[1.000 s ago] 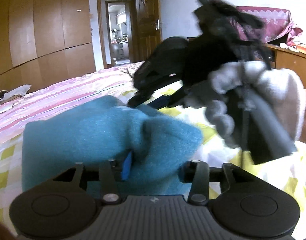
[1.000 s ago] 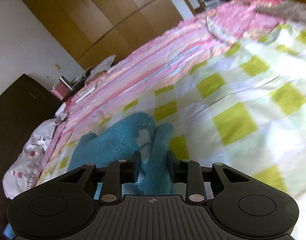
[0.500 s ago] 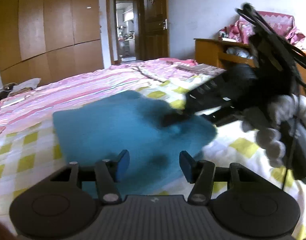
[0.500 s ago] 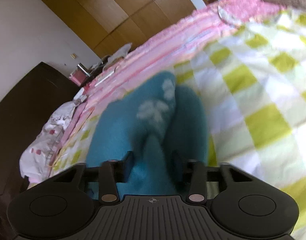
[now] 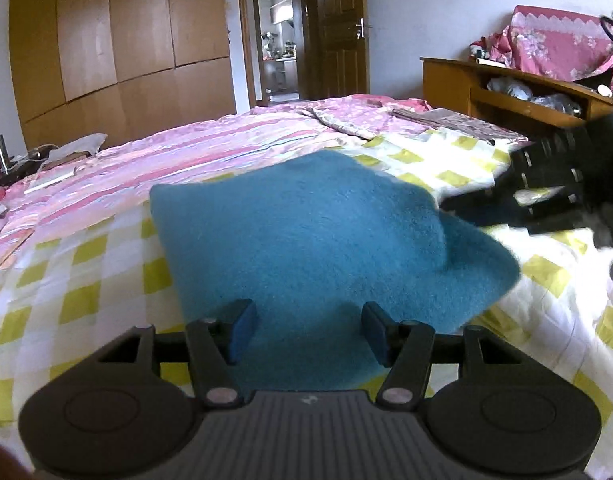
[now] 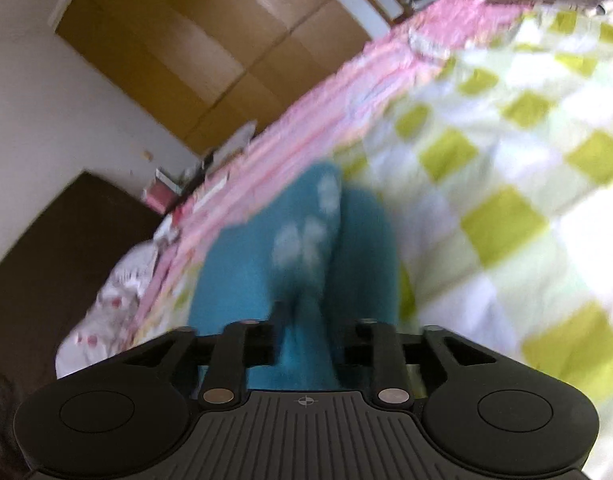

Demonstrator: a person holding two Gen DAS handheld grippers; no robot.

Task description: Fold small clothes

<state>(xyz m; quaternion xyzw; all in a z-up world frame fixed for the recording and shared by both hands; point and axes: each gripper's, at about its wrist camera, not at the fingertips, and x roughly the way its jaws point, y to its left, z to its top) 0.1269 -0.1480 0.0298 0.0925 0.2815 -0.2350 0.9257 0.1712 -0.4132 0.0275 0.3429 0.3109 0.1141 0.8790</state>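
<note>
Your teal fleece garment (image 5: pixel 326 232) lies spread on the bed (image 5: pixel 86 264), on its yellow-checked sheet just in front of the pink striped bedding (image 5: pixel 178 152). Your left tongs (image 5: pixel 306 330) hover over the garment's near edge with the jaws wide apart and nothing between them. Your right tongs (image 6: pixel 308 338) sit at the garment's right side; a ridge of teal cloth runs between the fingers, but blur hides whether they pinch it.

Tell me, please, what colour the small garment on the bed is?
Teal blue garment, fuzzy, with whitish marks; clearest in the left wrist view.
</note>
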